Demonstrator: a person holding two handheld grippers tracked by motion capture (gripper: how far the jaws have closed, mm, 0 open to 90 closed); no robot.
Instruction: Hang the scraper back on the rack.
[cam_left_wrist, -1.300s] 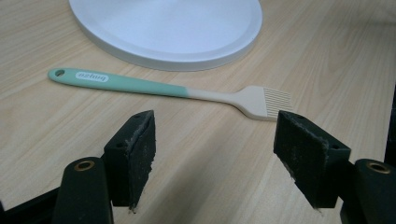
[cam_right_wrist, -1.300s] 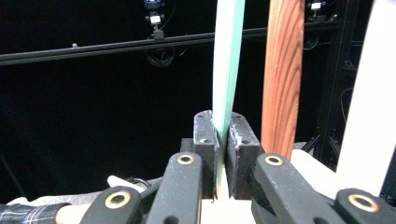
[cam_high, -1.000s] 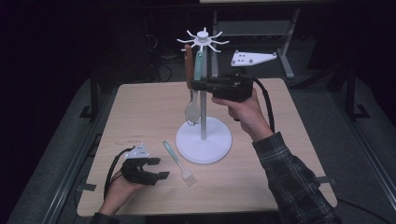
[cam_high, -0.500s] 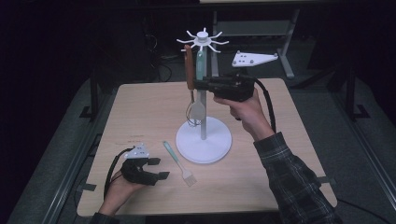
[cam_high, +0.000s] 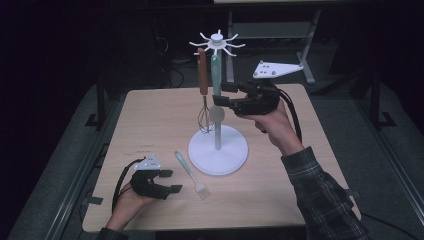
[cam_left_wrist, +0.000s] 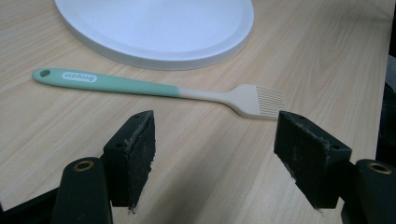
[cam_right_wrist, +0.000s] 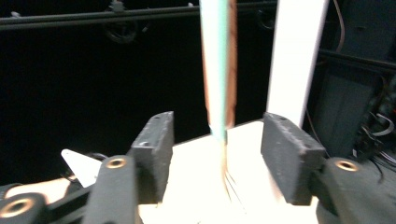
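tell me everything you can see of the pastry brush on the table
The pastry brush lies flat on the wooden table, beside the stand's white round base. It has a mint green handle with a hang hole and a white label, a cream neck, and a cream comb-like bristle head, silicone by the look. Nothing grips it.

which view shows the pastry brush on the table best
The left gripper view: the pastry brush lies whole and sharp ahead of the fingers, handle lettering visible. The high view shows it small beside the stand's base.
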